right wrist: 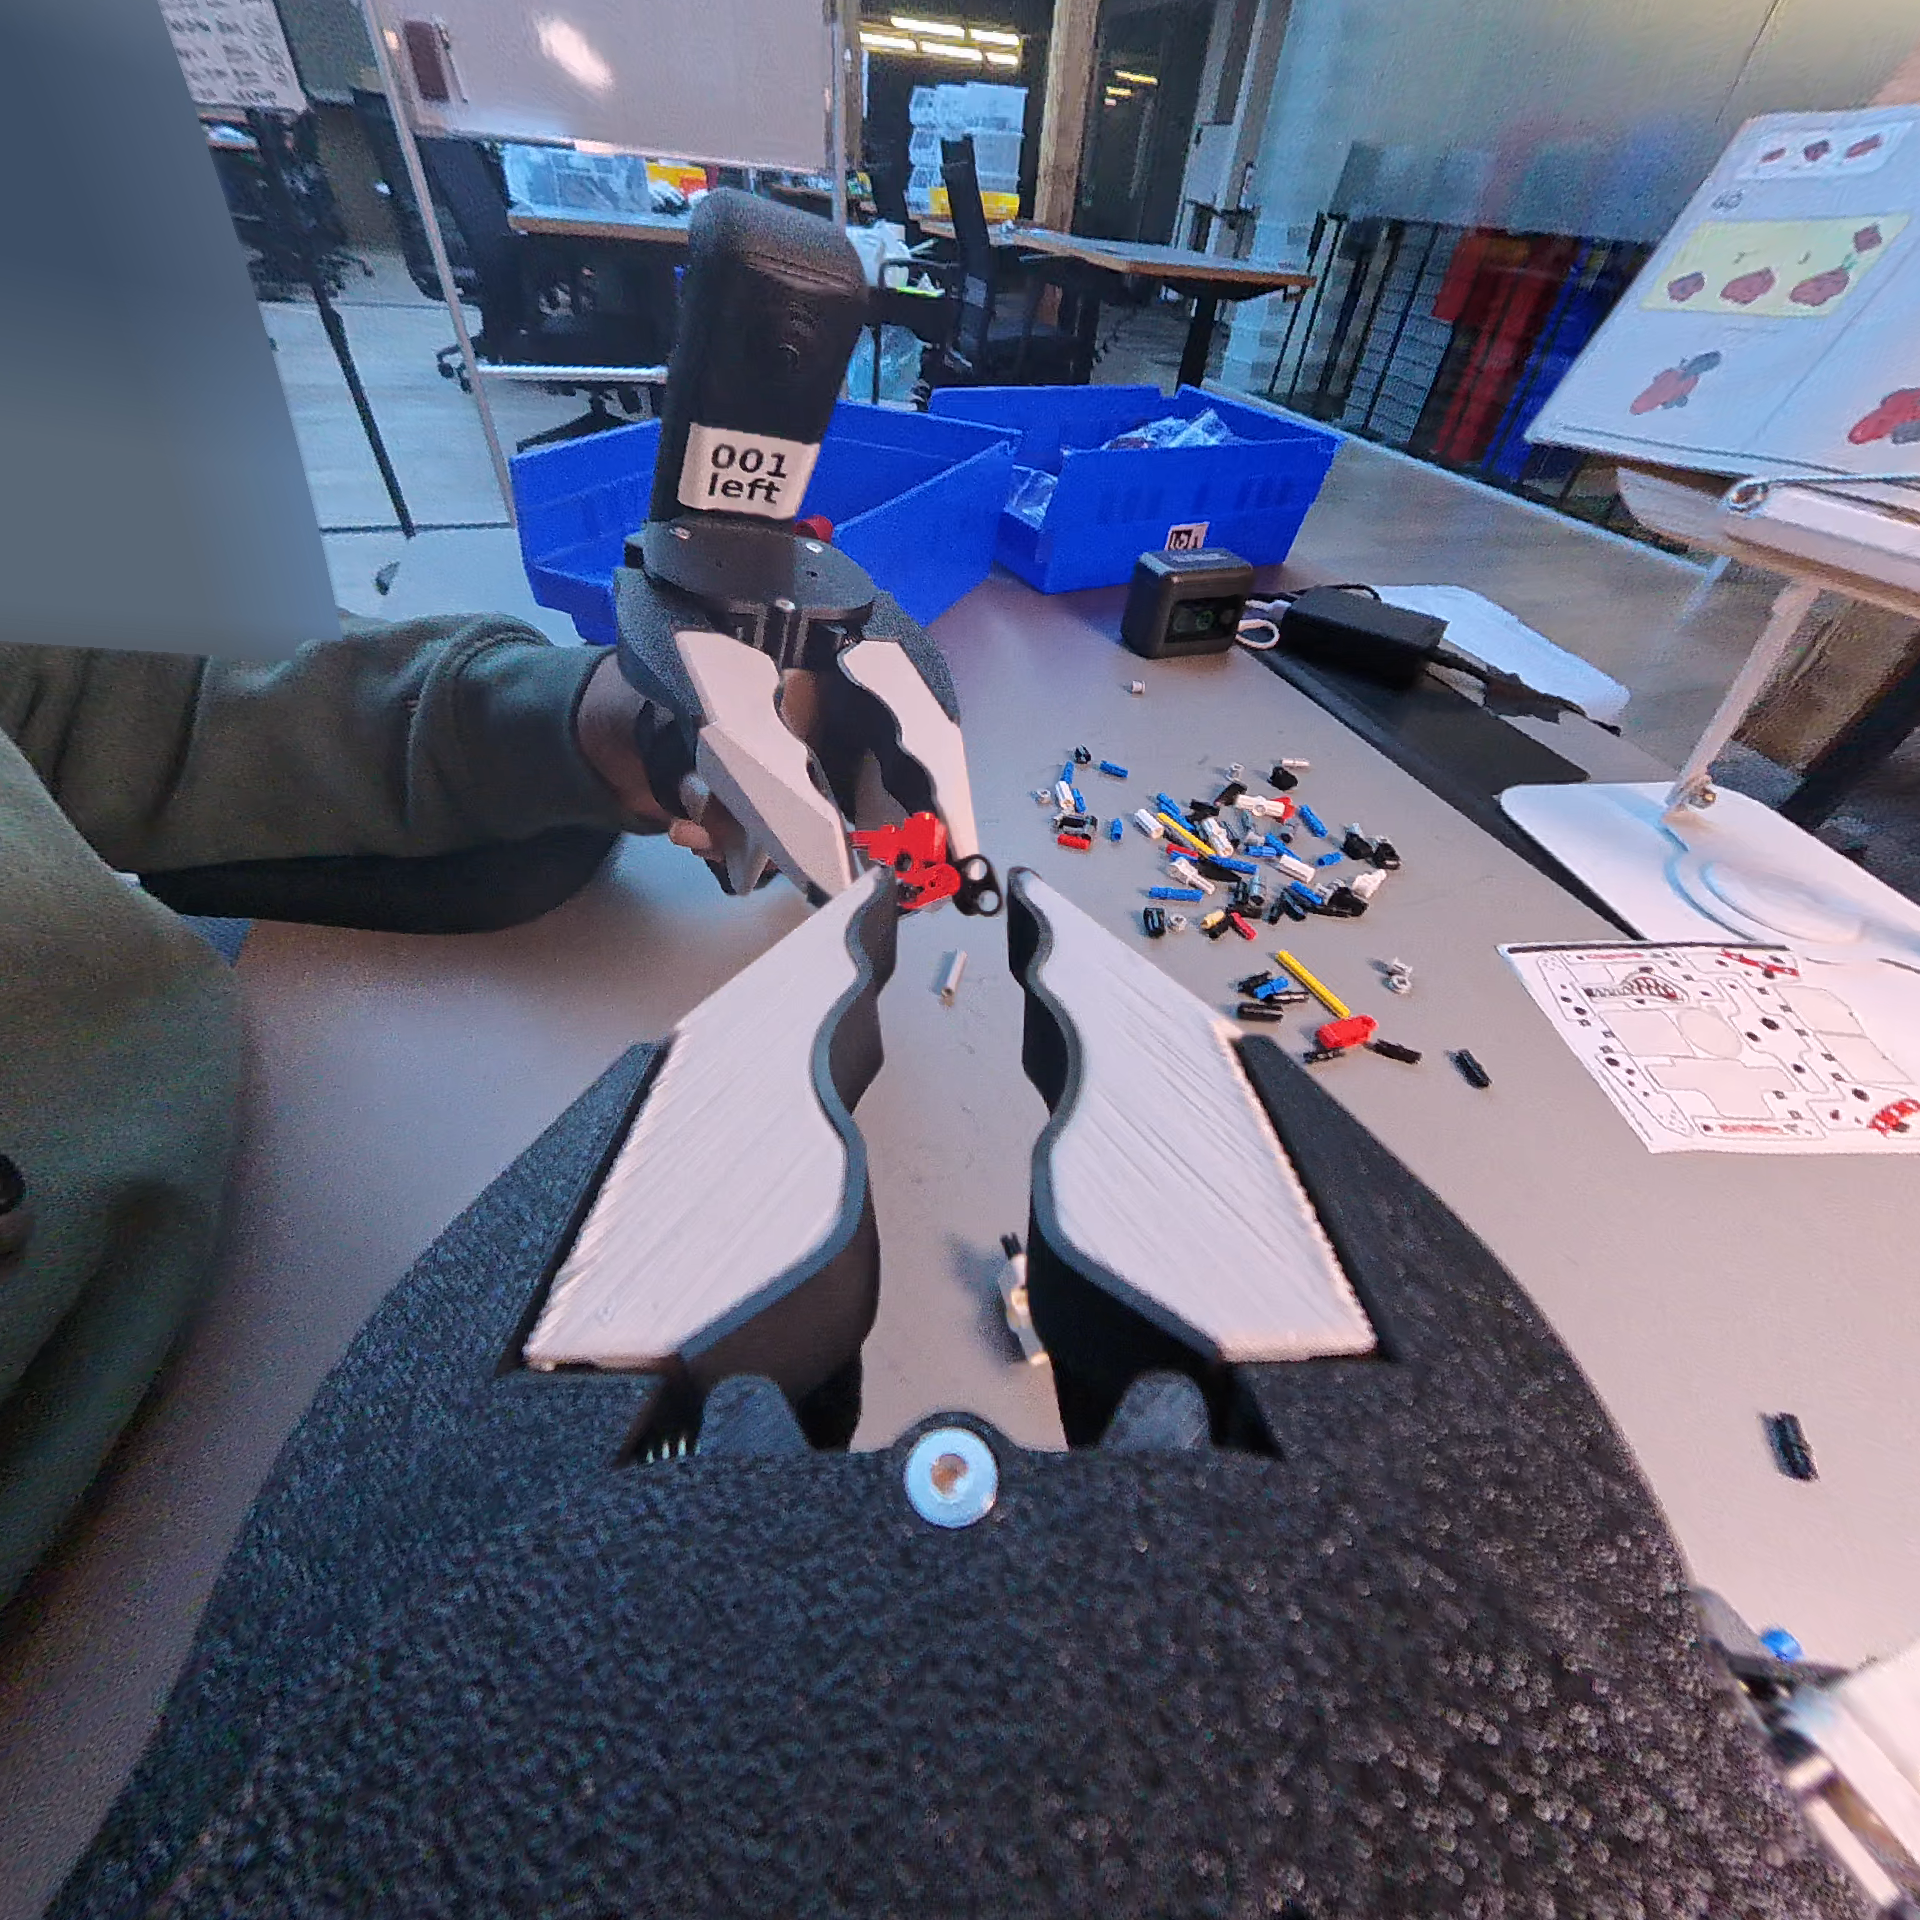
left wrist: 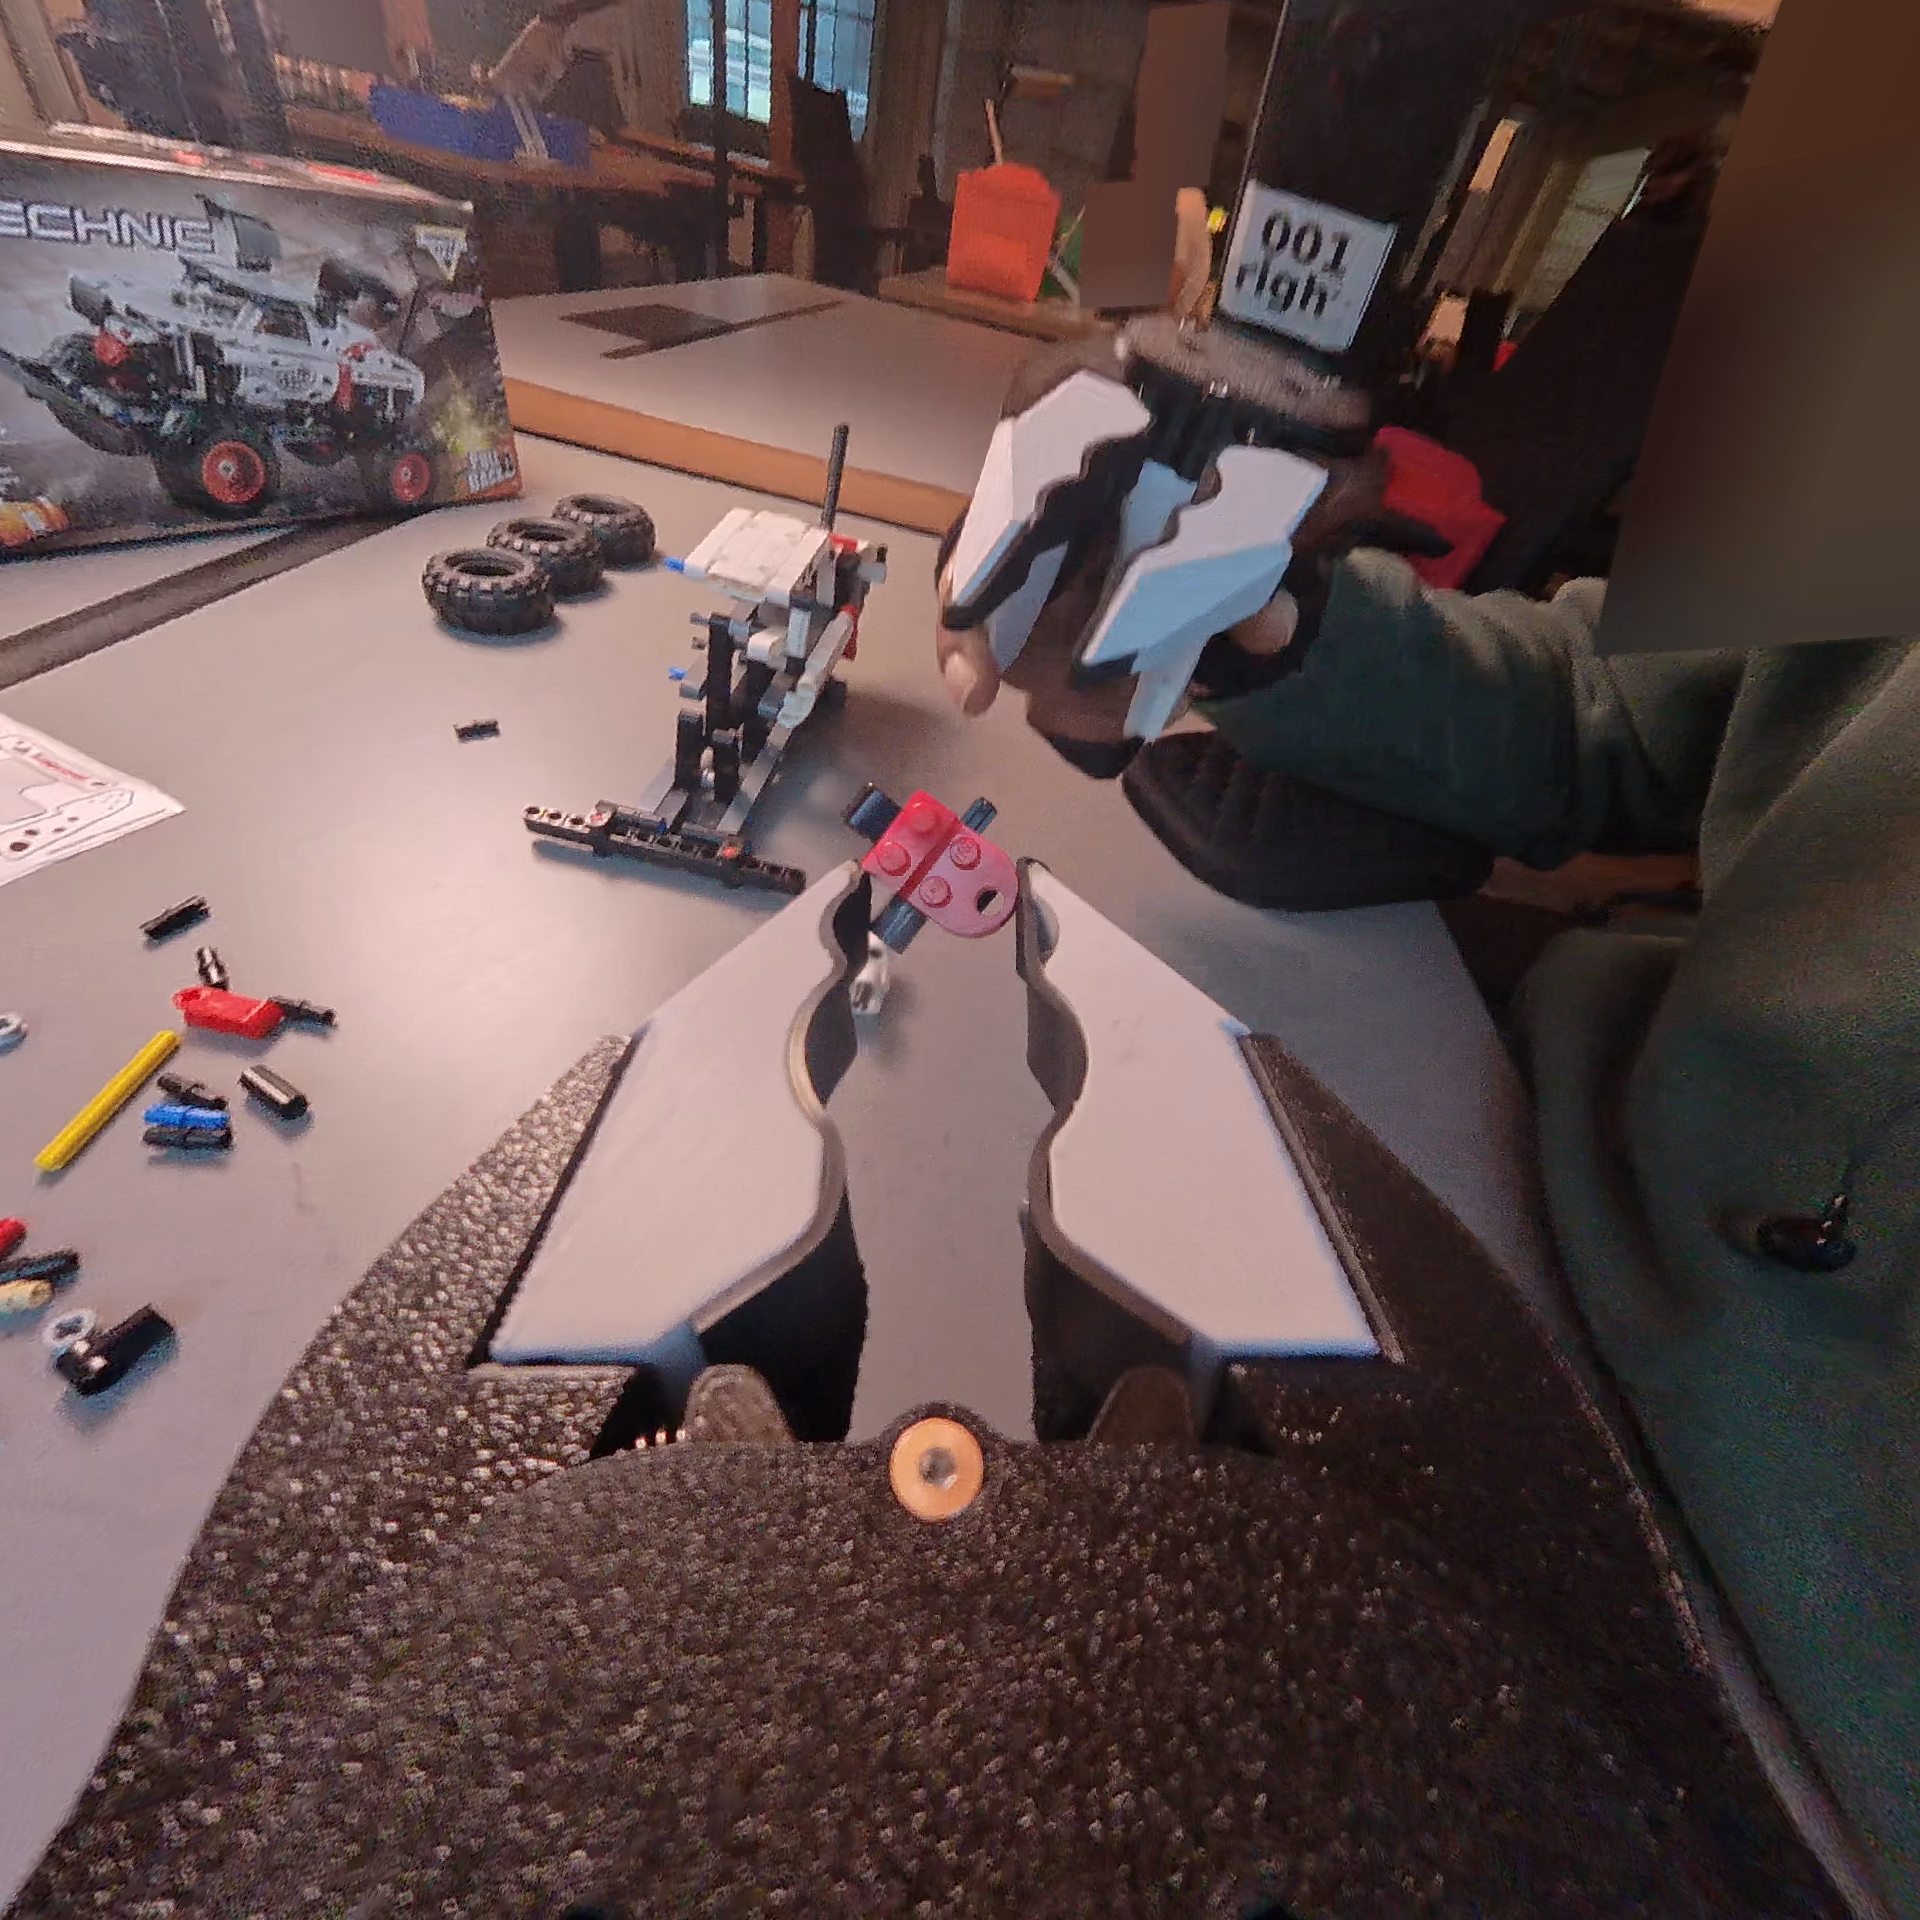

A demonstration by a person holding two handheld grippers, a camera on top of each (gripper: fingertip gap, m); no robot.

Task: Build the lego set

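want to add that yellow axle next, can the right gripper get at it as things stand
Probably yes: the right gripper is open and empty, and the yellow axle lies flat on the bare table, apart from the loose pieces beside it.

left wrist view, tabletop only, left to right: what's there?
Yellow axle → three black tyres → part-built truck frame → red piece clamped at the left hand-held gripper → right hand-held gripper, raised over the grey table.
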